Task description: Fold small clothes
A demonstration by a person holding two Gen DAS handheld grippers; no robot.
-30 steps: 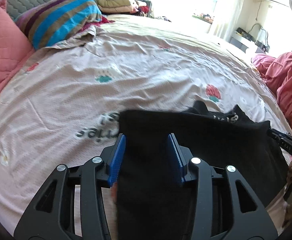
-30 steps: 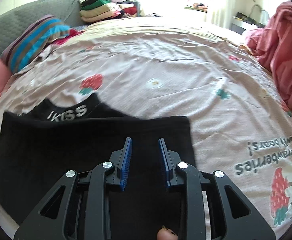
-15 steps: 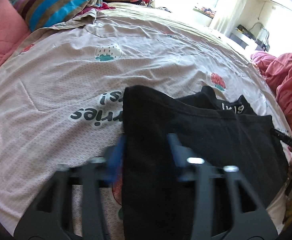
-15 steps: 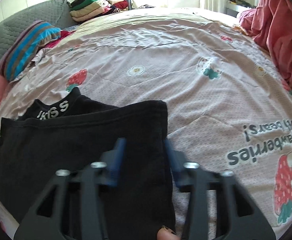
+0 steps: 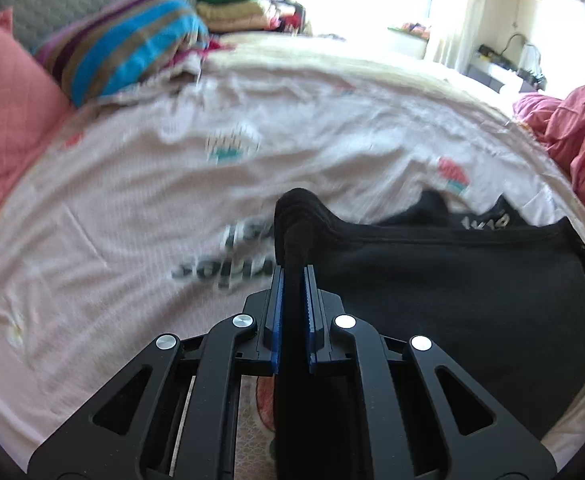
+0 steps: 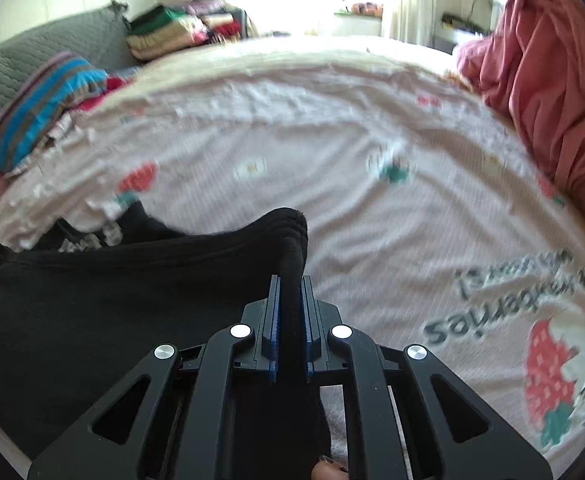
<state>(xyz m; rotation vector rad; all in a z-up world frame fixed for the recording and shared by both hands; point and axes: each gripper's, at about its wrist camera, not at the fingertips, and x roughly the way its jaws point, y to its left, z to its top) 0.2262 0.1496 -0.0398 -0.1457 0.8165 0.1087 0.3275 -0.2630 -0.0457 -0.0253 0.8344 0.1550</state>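
A small black garment (image 5: 444, 292) with white lettering on its waistband lies on the bed sheet (image 5: 132, 200) near the front edge. My left gripper (image 5: 292, 276) is shut on the garment's left corner, and the cloth bunches up between the blue pads. In the right wrist view the same black garment (image 6: 92, 312) spreads to the left. My right gripper (image 6: 290, 284) is shut on its right corner, which rises in a fold above the pads. Both corners are lifted a little off the sheet.
The sheet (image 6: 332, 140) is pale pink with strawberry prints and text. A striped pillow (image 5: 128, 52) and a pink pillow (image 5: 8, 120) lie far left. A pink blanket (image 6: 552, 80) is heaped at the right. Folded clothes (image 5: 236, 4) are stacked at the far end.
Both grippers were open over the garment's corners one second ago. Both have closed on the cloth and pulled the corners up, and the views are tilting upward.
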